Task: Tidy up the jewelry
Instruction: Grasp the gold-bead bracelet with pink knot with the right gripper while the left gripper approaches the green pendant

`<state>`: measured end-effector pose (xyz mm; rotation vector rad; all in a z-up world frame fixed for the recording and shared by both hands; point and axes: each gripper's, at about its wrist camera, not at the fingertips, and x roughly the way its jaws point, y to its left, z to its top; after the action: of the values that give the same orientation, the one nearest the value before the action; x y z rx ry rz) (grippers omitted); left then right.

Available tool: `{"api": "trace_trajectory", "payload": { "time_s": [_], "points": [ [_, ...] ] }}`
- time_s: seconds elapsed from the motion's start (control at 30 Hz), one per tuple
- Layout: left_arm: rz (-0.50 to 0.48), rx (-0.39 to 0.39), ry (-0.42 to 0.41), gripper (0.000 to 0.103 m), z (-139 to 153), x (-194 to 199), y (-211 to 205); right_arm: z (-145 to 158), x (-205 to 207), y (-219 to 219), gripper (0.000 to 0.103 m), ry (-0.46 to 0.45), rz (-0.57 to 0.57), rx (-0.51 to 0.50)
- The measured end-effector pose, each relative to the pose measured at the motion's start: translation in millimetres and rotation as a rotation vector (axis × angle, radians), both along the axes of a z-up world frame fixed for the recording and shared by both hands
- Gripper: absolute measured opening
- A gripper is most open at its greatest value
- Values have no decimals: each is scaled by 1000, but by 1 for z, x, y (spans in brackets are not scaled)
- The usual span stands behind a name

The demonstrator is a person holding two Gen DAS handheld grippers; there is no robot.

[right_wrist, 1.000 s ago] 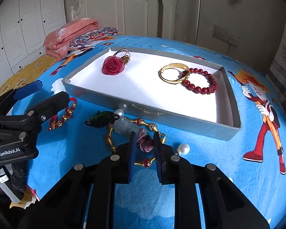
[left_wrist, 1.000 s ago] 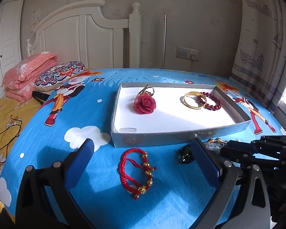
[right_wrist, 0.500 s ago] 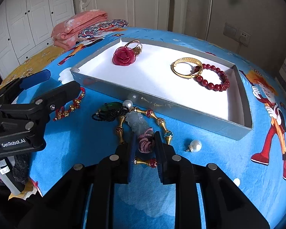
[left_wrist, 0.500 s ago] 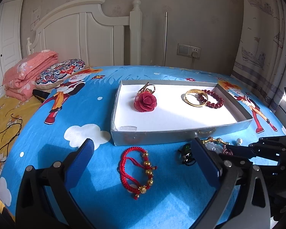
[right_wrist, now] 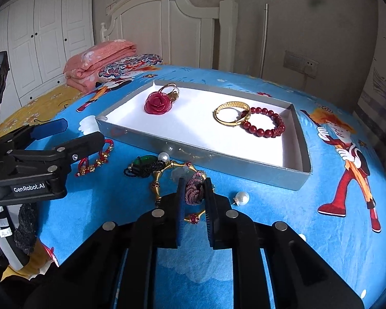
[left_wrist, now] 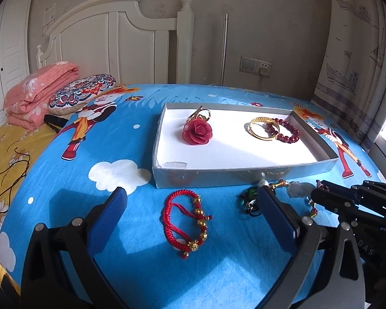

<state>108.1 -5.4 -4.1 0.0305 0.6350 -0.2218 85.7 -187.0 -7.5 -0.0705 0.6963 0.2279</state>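
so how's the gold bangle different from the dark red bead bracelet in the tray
The gold bangle is one smooth metal band; the dark red bead bracelet is a ring of separate round beads. The bangle lies nearer the rose, the bracelet nearer the tray's end wall. Both lie flat, overlapping slightly.

Your left gripper [left_wrist: 191,212] sits wide open, blue pads either side of the red cord bracelet [left_wrist: 186,222] on the blue sheet [left_wrist: 95,141], not touching it. Grey tray [left_wrist: 244,176] beyond it holds the red rose ring [left_wrist: 197,132], gold bangle [left_wrist: 262,128] and dark red bead bracelet [left_wrist: 285,132]. Your right gripper [left_wrist: 315,193] is at the right edge, on the gold-beaded string [left_wrist: 296,189] near the tray's front wall.
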Motion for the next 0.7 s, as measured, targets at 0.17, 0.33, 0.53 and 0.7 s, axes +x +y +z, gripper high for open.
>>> {"api": "trace_trajectory", "payload": {
  "time_s": [0.17, 0.33, 0.53, 0.7],
  "points": [
    [-94, 17, -24, 93, 4, -12, -19, 4, -1, -15, 14, -33, -50, 75],
    [-192, 95, -14, 83, -3, -11, -57, 5, -1, -23, 14, -45, -76, 113],
    [-217, 148, 61, 59, -14, 4, -72, 4, 1, -33, 15, -40, -94, 170],
    [-226, 142, 93, 26, -21, 8, -71, 3, 2, -36, 15, -30, -94, 192]
  ]
}}
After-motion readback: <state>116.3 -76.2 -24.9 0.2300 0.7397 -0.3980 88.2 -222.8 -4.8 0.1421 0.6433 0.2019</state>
